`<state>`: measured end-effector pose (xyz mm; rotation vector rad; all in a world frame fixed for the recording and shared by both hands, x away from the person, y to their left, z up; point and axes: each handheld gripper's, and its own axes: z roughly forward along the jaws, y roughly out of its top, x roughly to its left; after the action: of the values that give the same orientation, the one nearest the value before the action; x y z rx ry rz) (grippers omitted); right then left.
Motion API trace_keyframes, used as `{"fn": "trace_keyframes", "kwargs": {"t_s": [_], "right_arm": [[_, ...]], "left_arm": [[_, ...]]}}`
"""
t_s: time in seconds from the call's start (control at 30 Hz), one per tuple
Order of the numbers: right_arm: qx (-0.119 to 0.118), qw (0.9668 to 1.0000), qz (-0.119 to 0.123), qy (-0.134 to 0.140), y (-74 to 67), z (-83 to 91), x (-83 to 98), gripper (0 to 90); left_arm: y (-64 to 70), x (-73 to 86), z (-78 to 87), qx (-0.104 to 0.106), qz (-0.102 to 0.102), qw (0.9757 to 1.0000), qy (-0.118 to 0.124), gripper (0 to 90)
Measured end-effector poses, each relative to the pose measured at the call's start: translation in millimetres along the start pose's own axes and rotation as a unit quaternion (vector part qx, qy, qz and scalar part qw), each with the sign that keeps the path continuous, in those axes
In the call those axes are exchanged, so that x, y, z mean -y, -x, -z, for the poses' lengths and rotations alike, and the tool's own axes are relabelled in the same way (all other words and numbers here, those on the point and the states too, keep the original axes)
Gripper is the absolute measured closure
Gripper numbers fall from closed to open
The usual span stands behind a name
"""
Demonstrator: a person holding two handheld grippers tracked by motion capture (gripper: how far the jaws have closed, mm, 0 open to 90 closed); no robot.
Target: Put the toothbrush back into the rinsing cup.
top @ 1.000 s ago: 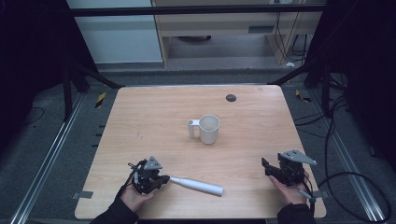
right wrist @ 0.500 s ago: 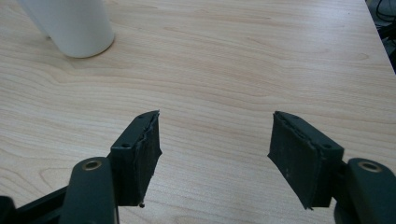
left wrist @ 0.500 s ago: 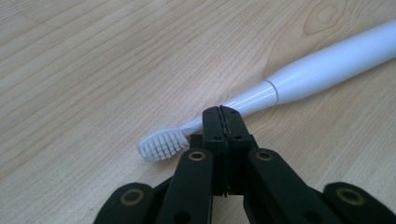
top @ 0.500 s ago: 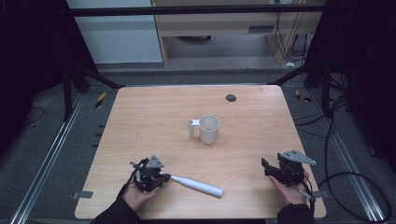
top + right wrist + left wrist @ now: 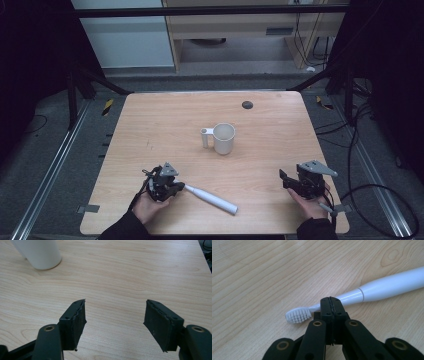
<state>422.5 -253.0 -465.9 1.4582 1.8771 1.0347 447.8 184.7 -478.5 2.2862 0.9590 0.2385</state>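
Left tongs pinching toothbrush neck, right tongs spread, mug upright, contents unclear.

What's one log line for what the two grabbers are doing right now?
left gripper: shut on electric toothbrush neck | right gripper: open, empty | mug: upright, mid-table

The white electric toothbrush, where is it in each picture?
High view: the white electric toothbrush lies near the front edge, its neck at the left tool.
Left gripper view: it runs from centre to upper right, bristles beside the closed jaws.
Right gripper view: not in it.
Shared landmark: the pale wooden table.
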Motion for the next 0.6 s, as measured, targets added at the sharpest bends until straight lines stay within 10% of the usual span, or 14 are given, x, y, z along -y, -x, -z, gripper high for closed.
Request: {"fn": "trace_keyframes", "kwargs": {"t_s": [0.6], "right_arm": [[0.001,1.0,0.0,-0.001,0.2,-1.0,0.2,33.5]], "left_arm": [[0.1,-15.2,-12.6,-0.007,-0.004,1.0,0.003,89.6]]}}
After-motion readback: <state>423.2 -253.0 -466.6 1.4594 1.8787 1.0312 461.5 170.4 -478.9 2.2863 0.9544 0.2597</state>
